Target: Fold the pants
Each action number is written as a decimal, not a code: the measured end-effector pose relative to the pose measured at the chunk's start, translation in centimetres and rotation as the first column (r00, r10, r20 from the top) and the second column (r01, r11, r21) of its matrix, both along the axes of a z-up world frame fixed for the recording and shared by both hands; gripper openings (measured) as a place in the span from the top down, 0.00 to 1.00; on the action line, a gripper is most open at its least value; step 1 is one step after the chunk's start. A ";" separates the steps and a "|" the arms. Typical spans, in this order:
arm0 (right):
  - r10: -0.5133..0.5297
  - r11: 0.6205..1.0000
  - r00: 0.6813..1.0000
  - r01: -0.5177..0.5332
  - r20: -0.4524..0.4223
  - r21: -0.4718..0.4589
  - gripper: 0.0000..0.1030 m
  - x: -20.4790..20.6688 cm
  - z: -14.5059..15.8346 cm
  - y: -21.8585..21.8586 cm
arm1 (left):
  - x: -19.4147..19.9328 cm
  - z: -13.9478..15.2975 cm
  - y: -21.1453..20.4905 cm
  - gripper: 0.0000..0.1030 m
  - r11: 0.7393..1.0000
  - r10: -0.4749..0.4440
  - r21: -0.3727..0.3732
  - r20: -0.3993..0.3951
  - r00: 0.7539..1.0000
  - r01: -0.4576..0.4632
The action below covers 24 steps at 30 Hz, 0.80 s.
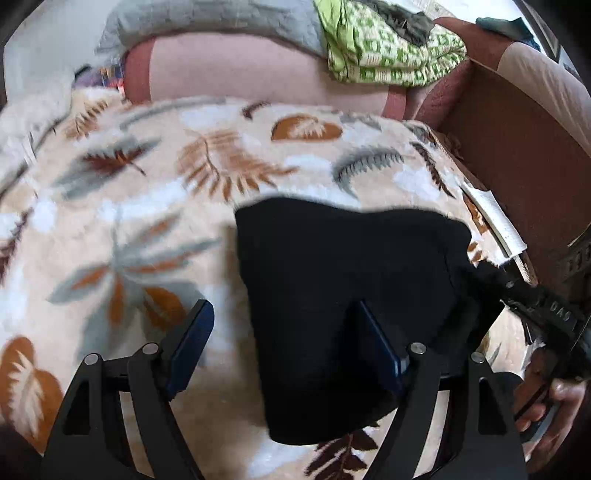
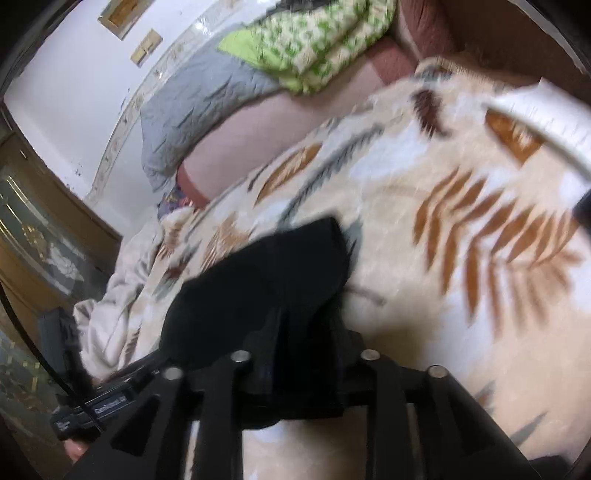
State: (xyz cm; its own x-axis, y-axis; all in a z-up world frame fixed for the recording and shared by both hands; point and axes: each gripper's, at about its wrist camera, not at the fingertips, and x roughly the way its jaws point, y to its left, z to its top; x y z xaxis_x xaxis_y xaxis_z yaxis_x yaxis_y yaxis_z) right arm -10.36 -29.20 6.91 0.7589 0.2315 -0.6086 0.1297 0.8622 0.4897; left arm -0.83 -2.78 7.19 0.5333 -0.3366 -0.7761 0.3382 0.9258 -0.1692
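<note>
The black pants [image 1: 343, 295] hang as a folded bundle above the leaf-patterned blanket [image 1: 147, 206]. My left gripper [image 1: 284, 336] is open; its right finger [image 1: 380, 350] lies against the cloth and its left finger [image 1: 192, 339] is apart from it. My right gripper [image 2: 306, 350] is shut on the black pants [image 2: 266, 273], with cloth bunched between its fingers. In the left wrist view the right gripper's body [image 1: 546, 317] shows at the right edge, holding the bundle's far side.
A pink sofa back [image 1: 240, 70] runs behind the blanket, with a grey quilt [image 1: 221, 18] and a green patterned cloth [image 1: 388, 51] on top. A brown armrest [image 1: 517, 140] stands at the right. A wooden door and a white wall [image 2: 66, 66] are at the left.
</note>
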 end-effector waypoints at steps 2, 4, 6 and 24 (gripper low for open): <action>0.017 0.999 0.999 -0.015 0.038 -0.051 0.73 -0.2 1.8 0.0 | 0.3 0.9 0.1 0.23 1.000 0.006 0.012 0.032 0.999 -0.007; 0.057 0.994 0.997 -0.051 0.061 -0.096 0.73 0.5 2.9 0.9 | 0.9 1.3 -0.1 0.23 1.000 0.011 0.019 0.041 0.999 -0.012; 0.107 0.984 0.992 -0.096 0.066 -0.152 0.73 1.8 3.6 2.3 | 1.6 1.2 -0.5 0.23 0.999 0.022 0.025 0.040 0.999 -0.023; 0.174 0.965 0.981 -0.186 -0.082 -0.184 0.73 9.0 -1.9 5.7 | 5.4 -1.8 -2.0 0.21 0.997 0.057 0.056 -0.011 0.998 -0.057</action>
State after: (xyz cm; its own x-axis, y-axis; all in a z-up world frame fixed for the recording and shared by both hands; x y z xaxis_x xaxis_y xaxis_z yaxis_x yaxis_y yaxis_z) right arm -1.40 -23.53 4.99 0.6731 0.2364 -0.7008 -0.0102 0.9504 0.3108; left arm 4.55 -4.76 5.43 0.5404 -0.2621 -0.7996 0.2826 0.9516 -0.1209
